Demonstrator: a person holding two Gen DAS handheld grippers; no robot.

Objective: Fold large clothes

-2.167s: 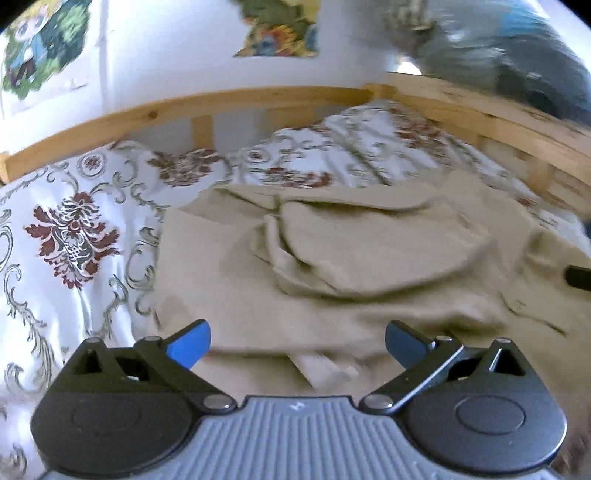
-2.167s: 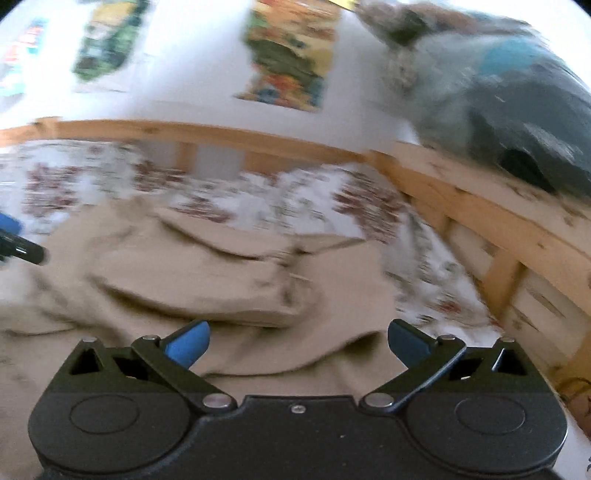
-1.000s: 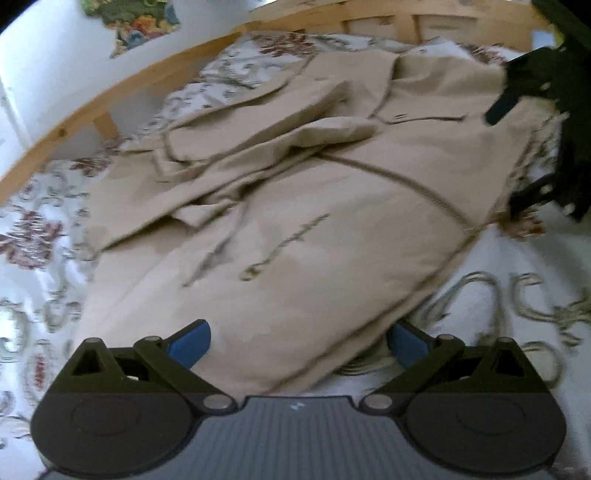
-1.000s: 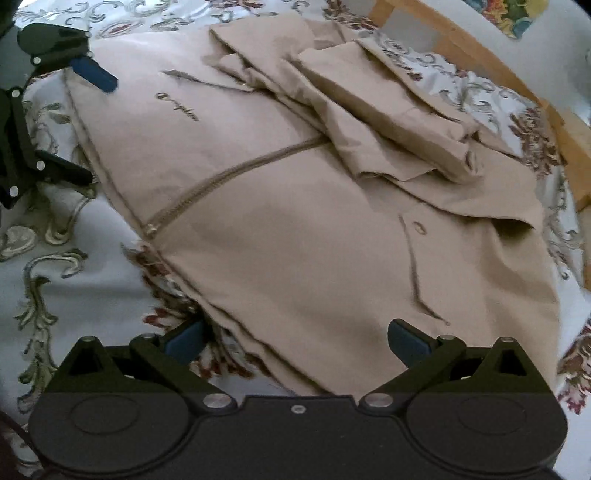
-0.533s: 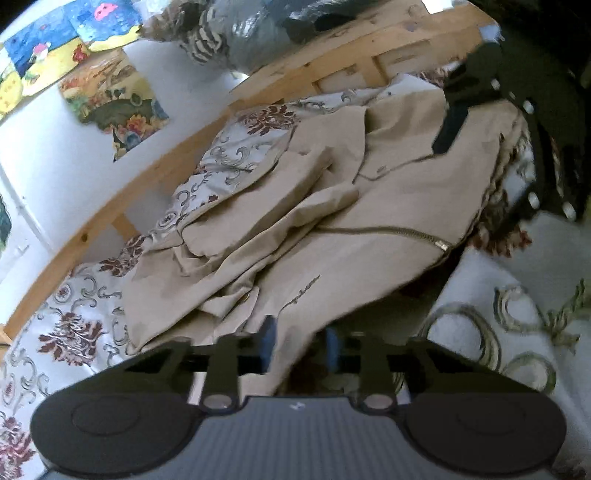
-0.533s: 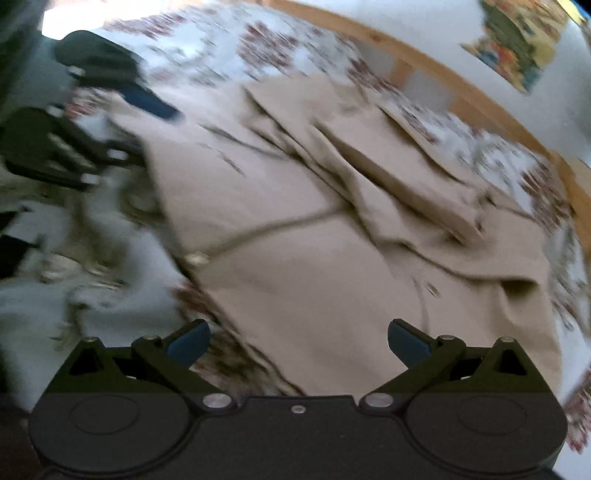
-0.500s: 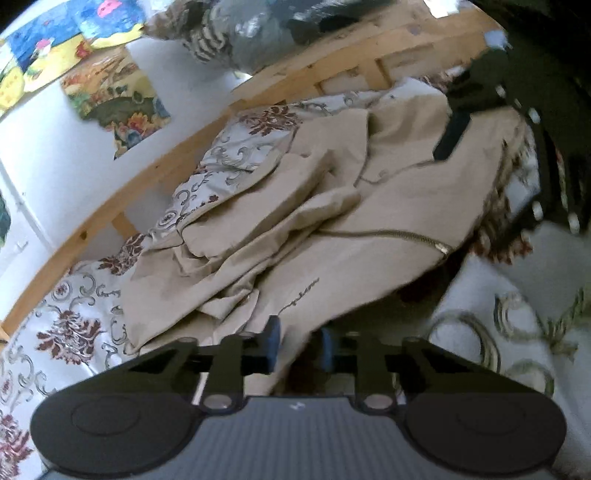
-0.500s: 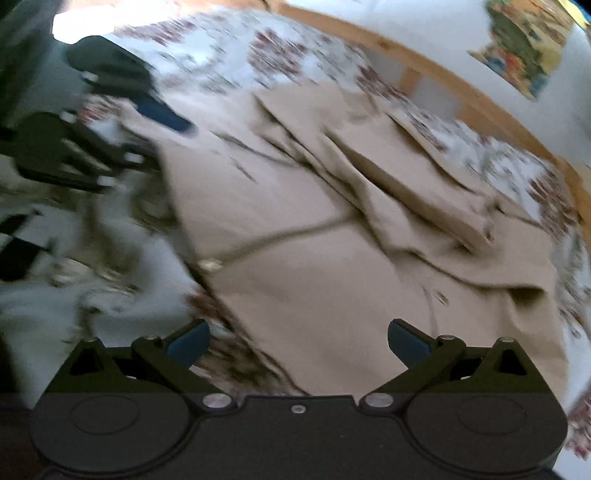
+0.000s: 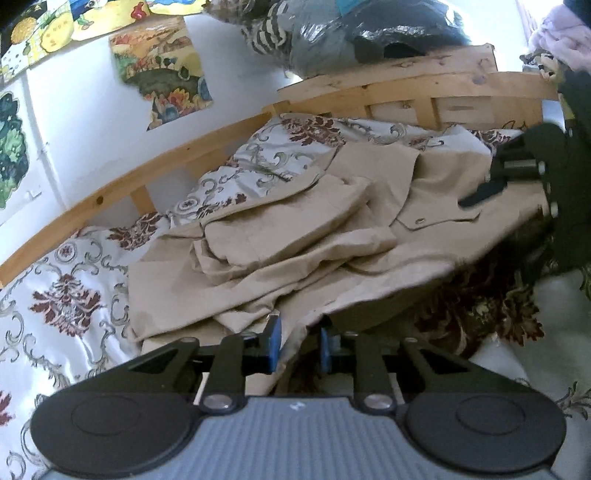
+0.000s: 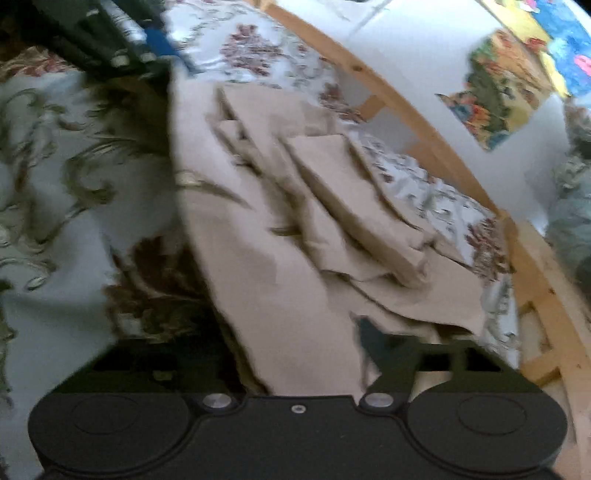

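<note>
A beige jacket (image 9: pixel 295 236) lies crumpled on the bed, sleeves folded over its body. My left gripper (image 9: pixel 298 347) has its blue pads pinched on the jacket's near hem and holds that edge raised off the bedspread; its jaws are opening very slightly. In the right wrist view the jacket (image 10: pixel 277 240) runs between the fingers of my right gripper (image 10: pixel 295 336), whose jaws are closing but stand well apart. The picture there is blurred. The right gripper (image 9: pixel 517 177) shows at the jacket's far side, and the left gripper (image 10: pixel 122 40) sits at the top left.
A floral bedspread (image 9: pixel 66 295) covers the bed. A wooden rail (image 9: pixel 184 162) runs along the wall side and the head end (image 10: pixel 535 295). Posters (image 9: pixel 162 66) hang on the white wall. A dark bundle (image 9: pixel 351 33) rests on the headboard.
The left gripper went from wide open to closed on the jacket's hem and rose with it. The right gripper's fingers have come inward around the opposite hem, and its view has swung.
</note>
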